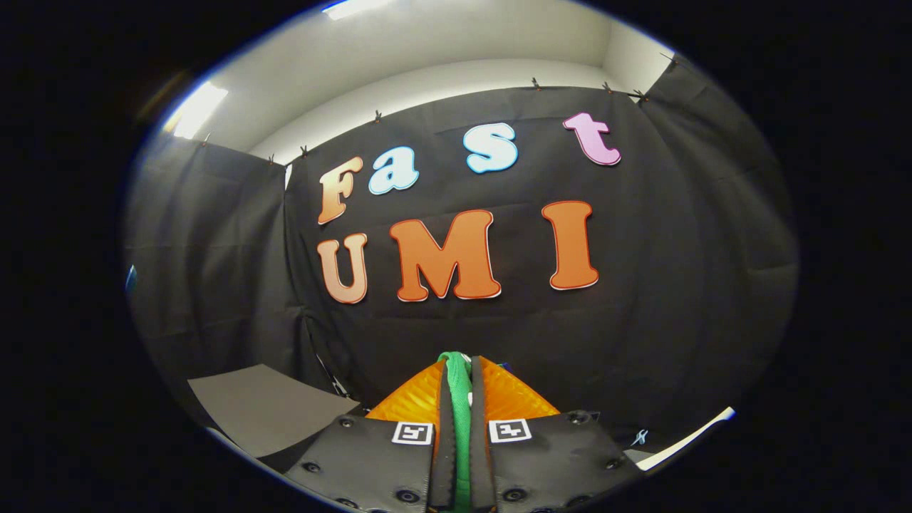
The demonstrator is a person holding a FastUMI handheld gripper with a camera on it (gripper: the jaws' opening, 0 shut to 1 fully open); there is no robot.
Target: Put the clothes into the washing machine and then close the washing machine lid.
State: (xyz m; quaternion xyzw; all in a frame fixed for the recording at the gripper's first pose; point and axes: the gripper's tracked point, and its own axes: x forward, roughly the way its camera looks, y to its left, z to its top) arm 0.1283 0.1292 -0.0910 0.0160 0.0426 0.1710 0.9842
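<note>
My gripper (pixel 460 367) is held up, facing the booth's black cloth wall. Both fingers press on a thin fold of green cloth (pixel 461 413) that runs up between them and pokes out just past the fingertips. The rest of the green garment is hidden below the fingers. The washing machine is hidden from here.
A grey flat panel (pixel 267 410) lies low to the left of the fingers. A white edge (pixel 684 443) of some surface shows low to the right. The black cloth wall (pixel 677 285) stands straight ahead, with a white ceiling above it.
</note>
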